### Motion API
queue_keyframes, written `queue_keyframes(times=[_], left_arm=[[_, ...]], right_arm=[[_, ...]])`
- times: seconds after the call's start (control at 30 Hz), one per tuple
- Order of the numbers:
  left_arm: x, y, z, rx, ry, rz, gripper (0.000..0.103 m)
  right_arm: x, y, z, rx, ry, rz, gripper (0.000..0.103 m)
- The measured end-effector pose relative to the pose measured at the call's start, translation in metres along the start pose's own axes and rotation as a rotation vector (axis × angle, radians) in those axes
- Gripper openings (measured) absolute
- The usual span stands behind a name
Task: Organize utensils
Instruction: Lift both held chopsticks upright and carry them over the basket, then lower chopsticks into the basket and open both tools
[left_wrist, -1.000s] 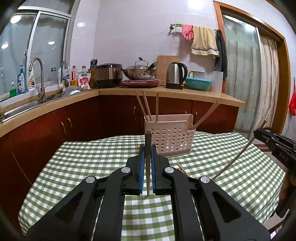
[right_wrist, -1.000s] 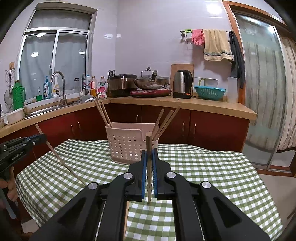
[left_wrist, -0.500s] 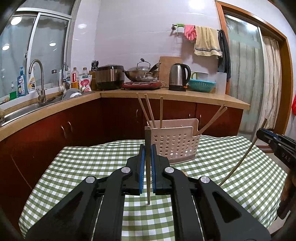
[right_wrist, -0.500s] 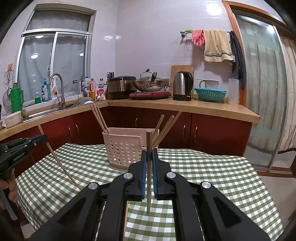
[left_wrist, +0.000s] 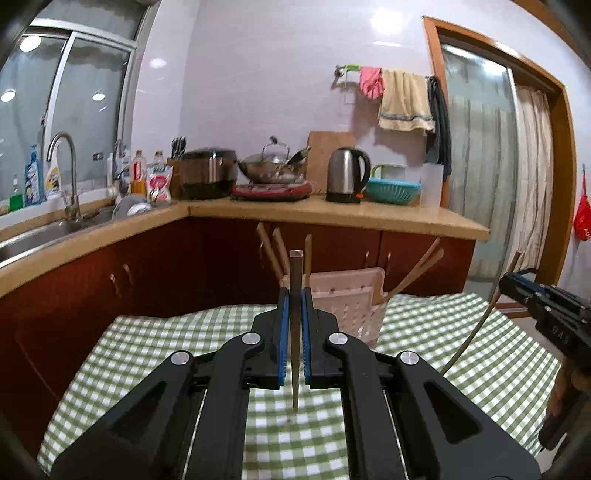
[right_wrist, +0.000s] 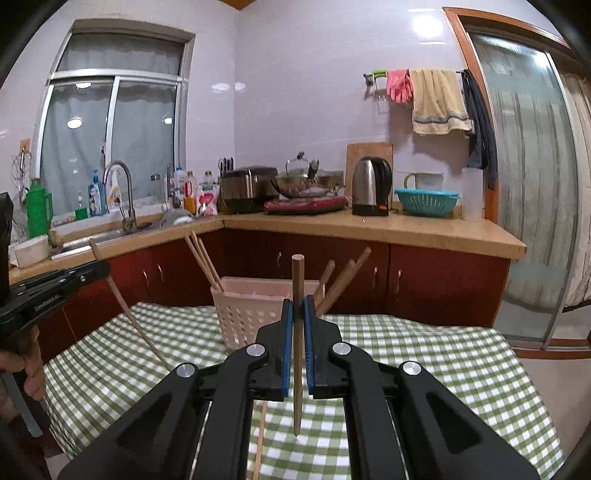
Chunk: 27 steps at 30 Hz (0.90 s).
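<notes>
Each claw is clamping one upright chopstick: the left claw (left_wrist: 294, 325) is holding its chopstick (left_wrist: 295, 295) just before the pink basket (left_wrist: 354, 310), nearer than the right claw (right_wrist: 297, 332) with its chopstick (right_wrist: 297, 291).

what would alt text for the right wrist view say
The right gripper is shut on a brown chopstick held upright over a green checked tablecloth, just in front of a pale perforated utensil basket with several chopsticks leaning in it. At far left the left gripper grips another chopstick; a kitchen counter runs behind.
</notes>
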<state>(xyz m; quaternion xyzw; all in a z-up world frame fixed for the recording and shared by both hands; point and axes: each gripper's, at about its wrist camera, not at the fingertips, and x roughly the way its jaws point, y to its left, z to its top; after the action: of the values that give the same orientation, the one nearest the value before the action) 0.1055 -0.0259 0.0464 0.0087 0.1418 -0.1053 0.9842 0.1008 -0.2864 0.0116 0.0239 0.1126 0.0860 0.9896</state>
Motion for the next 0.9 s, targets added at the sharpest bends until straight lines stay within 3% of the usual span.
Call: queue_keyframes(times=[0.3, 0.57, 0.9], left_arm=[[0.005, -0.016, 0.056, 0.018, -0.122, -0.048, 0.007], [0.043, -0.027, 0.098, 0.014, -0.219, -0.049, 0.007], [0.107, -0.023, 0.095, 0.005, -0.167, -0.027, 0.007]], right_arm=[[0.007, -0.002, 0.049, 0.010, -0.134, 0.052, 0.007], [0.041, -0.008, 0.084, 0.022, -0.235, 0.074, 0.007], [0.103, -0.017, 0.084, 0.049, -0.276, 0.057, 0.007]])
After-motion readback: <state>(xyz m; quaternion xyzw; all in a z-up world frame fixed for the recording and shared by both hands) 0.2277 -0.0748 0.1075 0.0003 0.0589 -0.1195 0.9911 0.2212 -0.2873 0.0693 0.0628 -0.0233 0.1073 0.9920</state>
